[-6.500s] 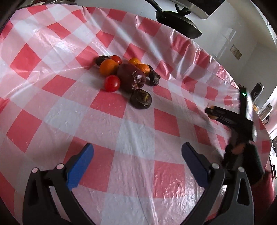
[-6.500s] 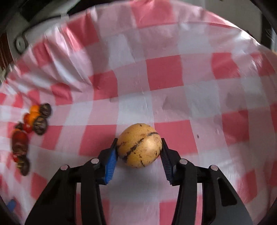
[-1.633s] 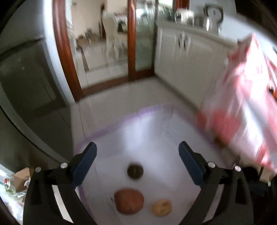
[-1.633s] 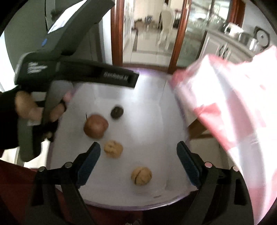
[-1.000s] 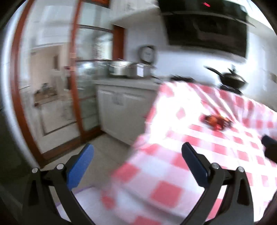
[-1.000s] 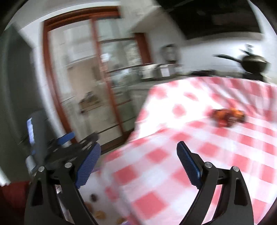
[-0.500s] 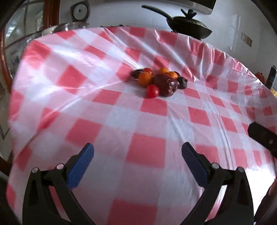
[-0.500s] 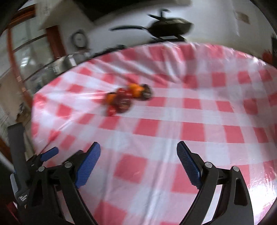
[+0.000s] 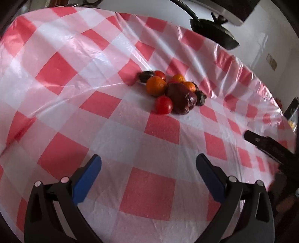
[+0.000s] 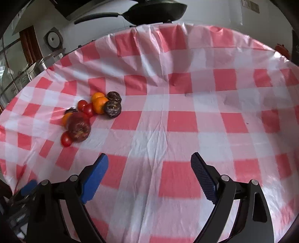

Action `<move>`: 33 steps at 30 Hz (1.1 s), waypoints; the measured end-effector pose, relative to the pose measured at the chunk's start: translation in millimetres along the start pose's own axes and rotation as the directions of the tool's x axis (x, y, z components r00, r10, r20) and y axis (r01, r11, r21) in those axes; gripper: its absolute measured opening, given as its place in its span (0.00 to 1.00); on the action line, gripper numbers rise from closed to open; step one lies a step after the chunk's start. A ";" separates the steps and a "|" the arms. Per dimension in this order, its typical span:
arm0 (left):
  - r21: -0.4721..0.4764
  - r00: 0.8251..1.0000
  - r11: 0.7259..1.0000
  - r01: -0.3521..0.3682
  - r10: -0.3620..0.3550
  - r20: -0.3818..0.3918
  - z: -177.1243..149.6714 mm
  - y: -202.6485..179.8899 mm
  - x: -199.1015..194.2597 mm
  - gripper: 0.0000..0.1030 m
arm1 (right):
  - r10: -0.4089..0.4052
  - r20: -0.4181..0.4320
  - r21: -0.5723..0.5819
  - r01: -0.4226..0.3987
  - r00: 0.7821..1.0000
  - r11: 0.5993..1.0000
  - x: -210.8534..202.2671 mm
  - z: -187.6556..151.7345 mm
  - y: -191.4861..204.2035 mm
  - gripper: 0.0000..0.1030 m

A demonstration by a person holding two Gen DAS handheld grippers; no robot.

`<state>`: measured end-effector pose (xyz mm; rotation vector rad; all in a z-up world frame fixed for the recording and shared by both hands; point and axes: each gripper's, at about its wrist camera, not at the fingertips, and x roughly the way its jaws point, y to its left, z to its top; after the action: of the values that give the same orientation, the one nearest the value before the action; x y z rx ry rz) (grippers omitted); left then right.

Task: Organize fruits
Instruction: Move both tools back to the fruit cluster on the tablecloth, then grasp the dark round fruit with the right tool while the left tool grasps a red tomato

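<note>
Three oranges, three red tomatoes, one large dark red fruit, three small dark wrinkled fruits, two grippers, one pan.

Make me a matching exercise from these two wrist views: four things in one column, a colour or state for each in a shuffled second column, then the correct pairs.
Column one:
1. left claw
2. big wrinkled fruit
3. frying pan
4. nearest small tomato

Column two:
A. bright red and smooth
B. black, beyond the table's far edge
C. open, holding nothing
D. dark red, in the middle of the fruit pile

Pairs: 1-C, 2-D, 3-B, 4-A
</note>
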<state>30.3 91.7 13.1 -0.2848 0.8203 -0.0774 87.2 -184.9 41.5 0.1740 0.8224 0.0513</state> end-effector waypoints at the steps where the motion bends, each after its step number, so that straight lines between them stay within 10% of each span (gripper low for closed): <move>1: -0.008 1.000 1.000 0.007 -0.007 0.002 -0.1 1.7 -0.4 0.99 | 0.011 -0.006 0.010 -0.011 1.000 1.000 7.4 4.0 0.6 0.84; 16: -0.020 0.998 0.999 0.047 -0.048 -0.029 -0.8 4.3 4.9 0.99 | 0.025 -0.046 -0.155 -0.032 0.999 0.987 101.8 65.6 65.9 0.81; 25: 0.047 0.995 0.999 0.012 -0.008 -0.096 12.1 -6.0 19.2 0.99 | 0.131 -0.114 -0.223 -0.154 0.985 0.963 129.8 83.2 82.4 0.39; 30: 0.084 0.992 0.996 -0.040 0.049 -0.116 42.7 -12.8 52.6 0.98 | 0.176 -0.049 -0.147 -0.182 0.983 0.972 105.5 74.0 65.8 0.39; 33: 0.146 0.991 0.987 -0.068 0.084 -0.108 62.9 -25.6 76.6 0.79 | 0.207 -0.050 -0.068 -0.210 0.977 0.975 96.7 66.8 45.7 0.39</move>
<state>129.5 67.3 6.5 -0.1146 0.9336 -0.0804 202.9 -137.9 24.0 0.1900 0.8409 0.2833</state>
